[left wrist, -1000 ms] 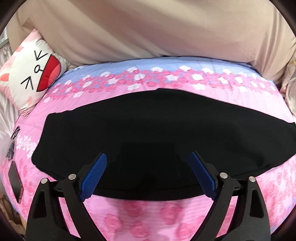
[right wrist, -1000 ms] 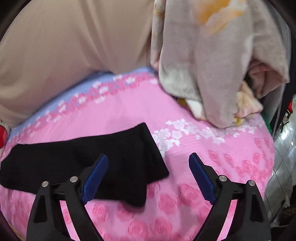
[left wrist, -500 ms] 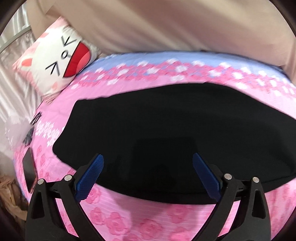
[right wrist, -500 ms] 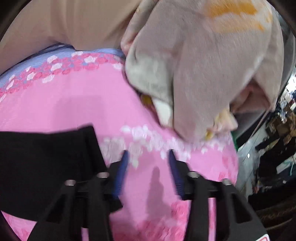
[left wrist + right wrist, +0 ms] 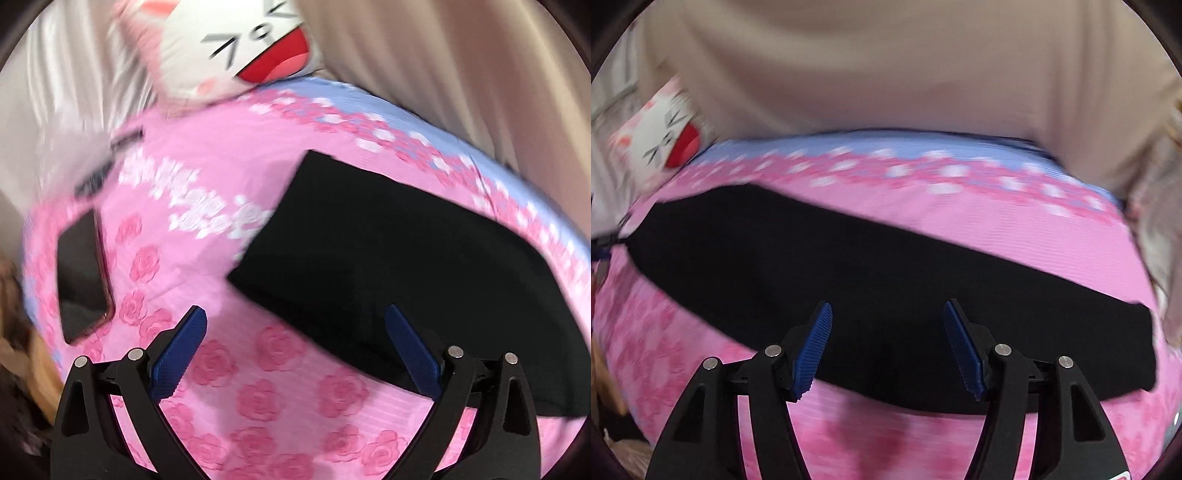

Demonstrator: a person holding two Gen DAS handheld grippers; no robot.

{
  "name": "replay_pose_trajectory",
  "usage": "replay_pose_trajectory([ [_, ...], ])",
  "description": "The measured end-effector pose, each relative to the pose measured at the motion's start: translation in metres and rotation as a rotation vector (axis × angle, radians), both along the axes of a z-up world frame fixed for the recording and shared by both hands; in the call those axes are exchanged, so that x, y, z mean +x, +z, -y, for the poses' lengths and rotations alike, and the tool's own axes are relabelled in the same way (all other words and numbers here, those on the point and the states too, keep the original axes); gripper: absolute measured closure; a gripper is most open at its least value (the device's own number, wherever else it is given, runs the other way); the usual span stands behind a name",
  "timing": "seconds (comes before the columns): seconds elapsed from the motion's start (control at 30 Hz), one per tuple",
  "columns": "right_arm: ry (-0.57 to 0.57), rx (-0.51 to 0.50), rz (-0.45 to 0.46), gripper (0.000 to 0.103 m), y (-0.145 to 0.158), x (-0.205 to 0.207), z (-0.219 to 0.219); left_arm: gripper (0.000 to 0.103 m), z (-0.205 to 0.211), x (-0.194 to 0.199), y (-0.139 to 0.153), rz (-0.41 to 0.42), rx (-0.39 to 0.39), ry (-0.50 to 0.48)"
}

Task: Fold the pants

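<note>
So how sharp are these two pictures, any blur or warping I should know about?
Left wrist view: motion smear on the cat-face pillow and the pink bedsheet; the black pants read as a flat dark patch. Right wrist view: softer blur all over, roses smudged. Both: fisheye bulge, dark round corners; gripper fingers sharp.
</note>
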State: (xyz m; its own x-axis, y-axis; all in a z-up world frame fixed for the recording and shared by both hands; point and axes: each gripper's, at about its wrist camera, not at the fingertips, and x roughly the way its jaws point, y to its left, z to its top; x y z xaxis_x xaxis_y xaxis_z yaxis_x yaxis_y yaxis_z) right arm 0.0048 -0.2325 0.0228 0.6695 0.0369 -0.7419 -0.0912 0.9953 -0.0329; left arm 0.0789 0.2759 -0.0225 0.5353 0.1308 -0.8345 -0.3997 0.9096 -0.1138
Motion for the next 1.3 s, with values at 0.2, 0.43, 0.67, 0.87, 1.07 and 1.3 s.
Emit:
replay_pose_trajectory([
  [0.2, 0.133, 0.078, -0.046, 0.041, -0.019, 0.020, -0.086, 0.008, -0.044, 0.018, -0.008, 0.029, -0.341, -0.044],
  [0.43, 0.113, 0.079, -0.070, 0.035, -0.021, 0.007, -0.119, 0.009, -0.036, 0.036, -0.024, 0.018, -0.459, -0.098],
  [0.67, 0.037, 0.115, -0.108, 0.035, -0.025, 0.008, -0.110, 0.097, -0.048, 0.030, -0.012, 0.064, -0.424, -0.095],
  [0.87, -0.015, 0.048, -0.117, 0.025, -0.037, 0.007, -0.094, 0.093, -0.061, 0.010, -0.035, -0.008, -0.395, -0.100],
  [1.07, 0.053, 0.103, -0.086, 0.025, -0.033, 0.005, -0.095, 0.059, -0.021, -0.020, 0.034, 0.093, 0.019, -0.044],
  [1.3, 0.039, 0.031, -0.115, 0.027, -0.053, 0.008, -0.083, 0.006, 0.084, -0.021, 0.074, 0.220, 0.354, -0.164],
])
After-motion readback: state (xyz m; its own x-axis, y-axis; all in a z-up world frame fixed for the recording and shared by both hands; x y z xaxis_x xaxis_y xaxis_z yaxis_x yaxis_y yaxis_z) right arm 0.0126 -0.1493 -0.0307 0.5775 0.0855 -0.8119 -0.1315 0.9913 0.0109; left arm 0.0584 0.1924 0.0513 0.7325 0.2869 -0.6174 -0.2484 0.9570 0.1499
